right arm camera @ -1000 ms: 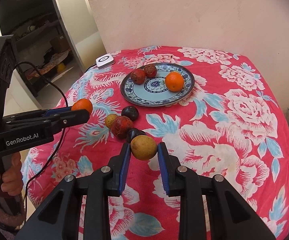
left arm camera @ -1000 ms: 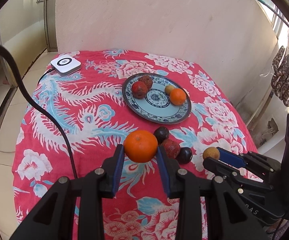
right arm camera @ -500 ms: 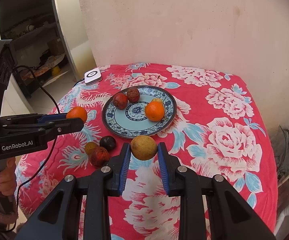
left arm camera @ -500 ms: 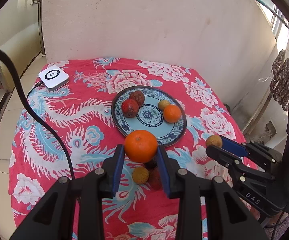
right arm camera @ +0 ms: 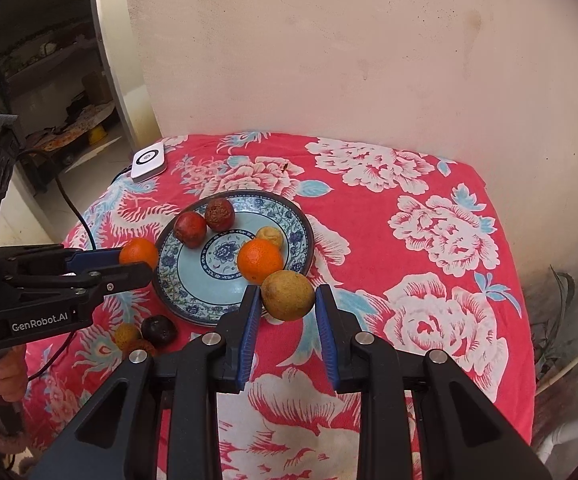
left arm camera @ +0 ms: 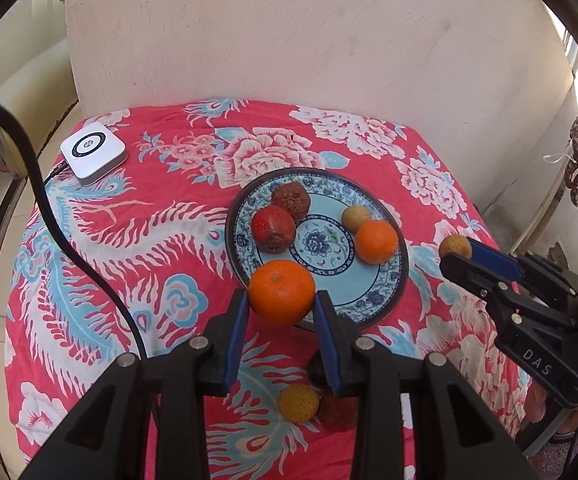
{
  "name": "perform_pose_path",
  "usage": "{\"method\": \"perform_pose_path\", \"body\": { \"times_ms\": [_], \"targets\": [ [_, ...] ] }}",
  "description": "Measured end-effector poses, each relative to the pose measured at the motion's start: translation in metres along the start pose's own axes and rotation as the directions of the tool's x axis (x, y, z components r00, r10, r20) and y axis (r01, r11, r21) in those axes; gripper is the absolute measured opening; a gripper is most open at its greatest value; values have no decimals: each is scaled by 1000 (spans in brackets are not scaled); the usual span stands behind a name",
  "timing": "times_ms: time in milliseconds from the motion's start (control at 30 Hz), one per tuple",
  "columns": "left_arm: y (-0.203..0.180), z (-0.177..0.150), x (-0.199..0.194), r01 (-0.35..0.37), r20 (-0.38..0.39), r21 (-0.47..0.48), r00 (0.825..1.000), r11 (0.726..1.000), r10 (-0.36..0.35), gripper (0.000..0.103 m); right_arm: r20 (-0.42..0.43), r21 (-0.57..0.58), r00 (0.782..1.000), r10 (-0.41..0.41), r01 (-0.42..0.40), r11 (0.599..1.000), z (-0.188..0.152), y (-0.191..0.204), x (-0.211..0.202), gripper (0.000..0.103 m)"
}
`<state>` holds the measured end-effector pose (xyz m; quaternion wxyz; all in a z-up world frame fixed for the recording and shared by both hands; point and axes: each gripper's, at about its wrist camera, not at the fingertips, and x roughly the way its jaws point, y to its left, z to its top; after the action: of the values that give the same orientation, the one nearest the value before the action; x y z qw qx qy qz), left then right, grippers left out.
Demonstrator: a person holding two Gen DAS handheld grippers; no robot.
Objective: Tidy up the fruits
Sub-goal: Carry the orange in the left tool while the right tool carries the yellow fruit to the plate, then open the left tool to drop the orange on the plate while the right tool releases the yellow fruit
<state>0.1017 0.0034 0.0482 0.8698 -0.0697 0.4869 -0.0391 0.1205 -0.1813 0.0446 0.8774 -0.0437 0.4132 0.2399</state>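
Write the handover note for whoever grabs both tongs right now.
Left tongs: shut on an orange, hanging at the plate's near edge.
Right tongs: shut on a yellow-brown fruit, beside the plate.
Done: four fruits lie on the plate, including a second orange.
Left: set down both held fruits, then fetch three off the cloth: yellow fruit, dark fruit, red fruit.

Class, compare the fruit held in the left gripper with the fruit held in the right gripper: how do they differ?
The orange in the left gripper is bright and smooth; the yellow-brown fruit in the right gripper is dull and blotchy. The orange looks larger and fills its jaws more. Both are round, held clear of the cloth, near the plate.
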Motion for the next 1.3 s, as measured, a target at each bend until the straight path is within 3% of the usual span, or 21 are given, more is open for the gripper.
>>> {"method": "perform_pose_path", "body": {
  "times_ms": [400,833,1300],
  "targets": [
    [-4,17,24,-30,-9,21,1000,999,30,35,-26,-18,1000,2,-3,1000,28,-18,35,29],
    [-8,26,38,-47,2,38,999,998,47,35,-51,-36,997,57,-59,998,32,-13,53,29],
    [-6,32,45,-37,16,37,999,999,36,35,-44,-44,997,66,-68,997,45,-11,62,29]
  ]
}}
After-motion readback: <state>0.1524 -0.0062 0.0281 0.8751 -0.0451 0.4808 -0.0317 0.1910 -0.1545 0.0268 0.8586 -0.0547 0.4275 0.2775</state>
